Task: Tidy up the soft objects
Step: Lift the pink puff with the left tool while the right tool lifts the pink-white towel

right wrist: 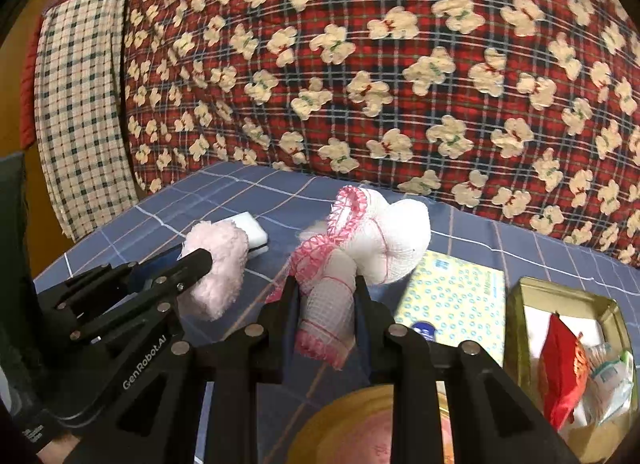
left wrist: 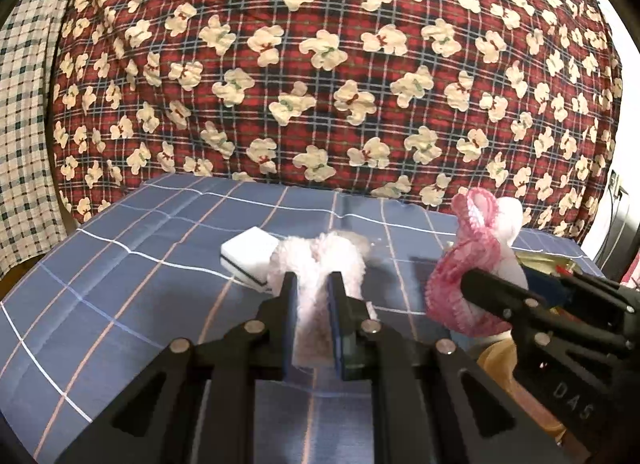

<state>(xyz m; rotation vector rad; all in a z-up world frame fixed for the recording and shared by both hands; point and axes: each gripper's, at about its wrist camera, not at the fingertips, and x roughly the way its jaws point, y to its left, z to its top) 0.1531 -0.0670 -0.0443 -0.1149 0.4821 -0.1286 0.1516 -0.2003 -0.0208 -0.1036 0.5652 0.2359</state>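
I have both soft things lifted off the tabletop (left wrist: pixel 120 264): my left hand-held gripper (left wrist: pixel 313 284) is clamped on the fluffy pink cloth (left wrist: pixel 316 260), my right hand-held gripper (right wrist: pixel 322 288) on the white-and-pink mesh cloth (right wrist: pixel 384 236). Neither is put away yet; the gold tin (right wrist: pixel 520 304) sits just right of the right one.

A home: bear-print quilt (left wrist: pixel 320 64) behind a blue checked tablecloth (left wrist: pixel 120 264).

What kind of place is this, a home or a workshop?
Probably a home, perhaps a bedroom. A red plaid quilt with bear prints hangs behind a table under a blue checked cloth, and a gold tin of snacks stands on it.
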